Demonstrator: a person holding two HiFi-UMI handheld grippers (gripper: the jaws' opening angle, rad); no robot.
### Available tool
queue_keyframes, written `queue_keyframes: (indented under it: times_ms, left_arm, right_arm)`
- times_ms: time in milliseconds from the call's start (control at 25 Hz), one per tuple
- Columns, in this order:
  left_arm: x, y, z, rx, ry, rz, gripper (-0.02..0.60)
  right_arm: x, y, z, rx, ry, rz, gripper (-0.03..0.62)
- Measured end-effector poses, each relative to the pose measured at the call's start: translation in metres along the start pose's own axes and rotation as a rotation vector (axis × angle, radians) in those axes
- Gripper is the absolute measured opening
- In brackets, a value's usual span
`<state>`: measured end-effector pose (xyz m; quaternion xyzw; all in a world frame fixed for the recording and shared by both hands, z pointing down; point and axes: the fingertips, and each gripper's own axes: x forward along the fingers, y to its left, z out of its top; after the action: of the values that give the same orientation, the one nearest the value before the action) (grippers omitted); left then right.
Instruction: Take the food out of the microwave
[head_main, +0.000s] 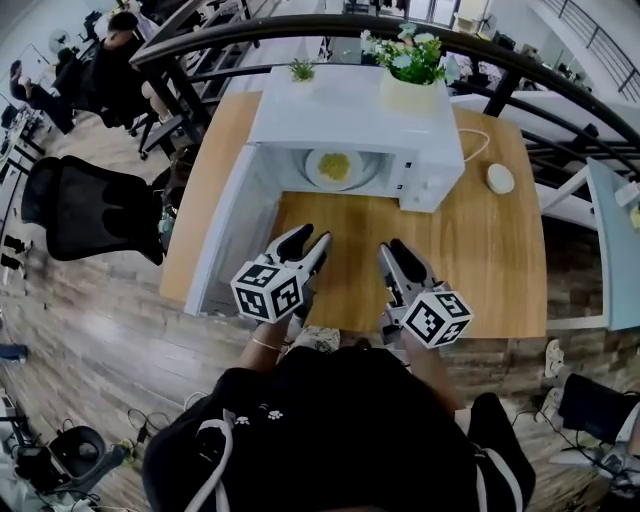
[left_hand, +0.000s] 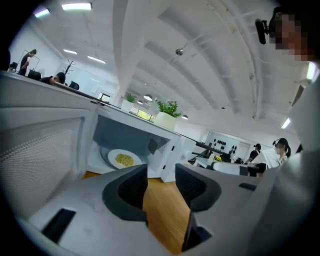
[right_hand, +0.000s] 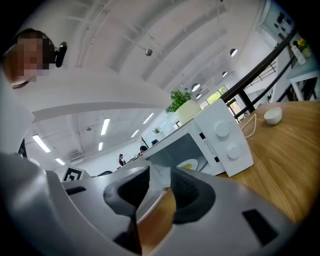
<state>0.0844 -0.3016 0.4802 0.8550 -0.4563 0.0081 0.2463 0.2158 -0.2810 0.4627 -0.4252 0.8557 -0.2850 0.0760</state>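
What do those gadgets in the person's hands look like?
The left gripper and right gripper match: pale grey bodies, dark padded jaws, and a white cube with black square markers at the back. The person wears a black top and a thin bracelet.

The food (head_main: 334, 166) lies on a plate (head_main: 313, 172) inside the microwave (head_main: 340, 115), plant pot (head_main: 410, 93) on top.
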Motion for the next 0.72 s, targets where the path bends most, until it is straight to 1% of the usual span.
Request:
queue_keyframes:
  times_ms: [80,200,280,400,480,560,640,720]
  left_arm:
    - [0.015,0.016,0.002,-0.016,0.016,0.013,0.158]
    - [0.038,0.039,-0.002,-0.088,0.051,0.017,0.177]
    - [0.052,0.052,-0.006,-0.134,0.073,0.019,0.19]
    - [0.069,0.073,-0.011,-0.191,0.091,0.036,0.192]
    - [0.08,0.085,-0.015,-0.237,0.102,0.04,0.195]
    - [0.089,0.096,-0.017,-0.289,0.102,0.05,0.204]
    - [0.095,0.108,-0.018,-0.342,0.096,0.069,0.209]
    - [0.101,0.117,-0.022,-0.399,0.093,0.083,0.21]
  right_arm:
    - [0.02,-0.01,-0.001,0.049,0.015,-0.016,0.12]
    - [0.049,-0.027,-0.007,0.137,0.033,-0.052,0.125]
    - [0.066,-0.039,-0.01,0.176,0.039,-0.083,0.156]
    - [0.088,-0.055,-0.018,0.211,0.055,-0.126,0.171]
    - [0.101,-0.068,-0.022,0.261,0.054,-0.157,0.189]
    - [0.113,-0.079,-0.027,0.38,0.043,-0.191,0.221]
    - [0.124,-0.09,-0.038,0.543,0.037,-0.218,0.232]
    - [0.132,-0.099,-0.051,0.656,0.042,-0.244,0.245]
